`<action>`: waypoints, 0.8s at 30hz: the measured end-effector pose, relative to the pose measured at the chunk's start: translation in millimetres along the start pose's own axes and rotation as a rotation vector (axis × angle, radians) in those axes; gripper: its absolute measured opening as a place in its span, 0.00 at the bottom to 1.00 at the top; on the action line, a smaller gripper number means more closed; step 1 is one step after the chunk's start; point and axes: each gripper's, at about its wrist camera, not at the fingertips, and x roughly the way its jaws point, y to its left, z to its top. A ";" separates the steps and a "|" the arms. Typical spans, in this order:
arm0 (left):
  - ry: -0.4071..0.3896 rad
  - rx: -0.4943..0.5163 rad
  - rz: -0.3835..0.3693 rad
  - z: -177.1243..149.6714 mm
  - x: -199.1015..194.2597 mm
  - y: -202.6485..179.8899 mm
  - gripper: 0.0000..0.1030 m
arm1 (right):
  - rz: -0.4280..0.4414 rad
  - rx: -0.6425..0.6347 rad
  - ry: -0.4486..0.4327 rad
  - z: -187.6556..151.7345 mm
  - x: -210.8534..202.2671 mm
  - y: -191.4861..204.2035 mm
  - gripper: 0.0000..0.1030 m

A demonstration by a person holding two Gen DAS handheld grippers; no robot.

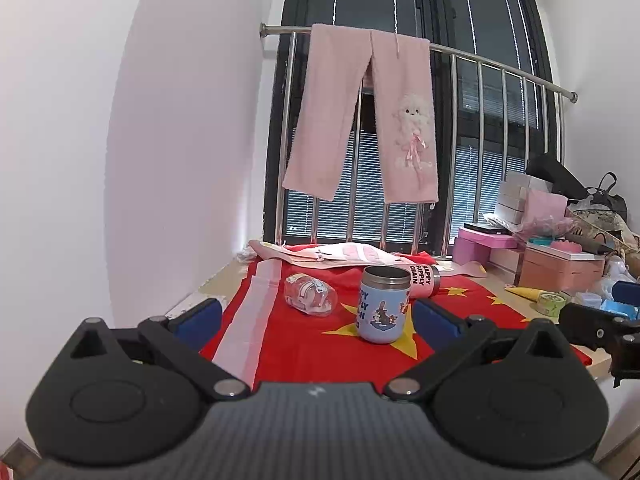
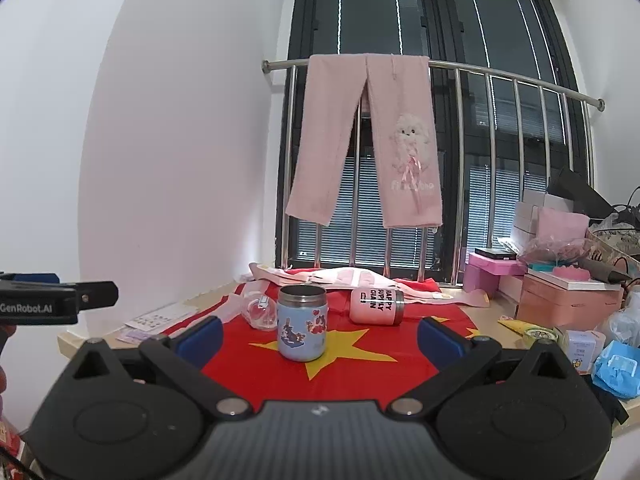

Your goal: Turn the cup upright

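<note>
Blue cup (image 2: 302, 323) upright on red flag (image 2: 360, 364), pink cup (image 2: 377, 306) toppled behind.

On the desk (image 2: 492, 322) lies a flag (image 2: 360, 364), and on it a cup (image 2: 303, 323) stands upright near the middle. Behind it to the right a second cup (image 2: 377, 306) lies on its side. To the left of the standing cup lies a clear bottle (image 1: 310, 294), also on its side. Boxes (image 2: 568, 300) are piled at the right end of the desk. Trousers (image 2: 366, 140) hang on the window rail (image 2: 500, 74) behind.
</note>
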 end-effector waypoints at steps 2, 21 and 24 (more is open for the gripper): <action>0.000 0.001 -0.001 -0.1 0.3 0.1 1.00 | -0.001 0.002 0.000 -0.1 0.5 -0.7 1.00; -0.002 0.009 0.002 0.0 0.9 -0.5 1.00 | -0.003 0.008 0.001 -0.9 -0.3 -0.7 1.00; 0.000 0.015 -0.001 0.0 2.0 -0.3 1.00 | -0.003 0.009 0.001 -0.6 -0.1 -1.6 1.00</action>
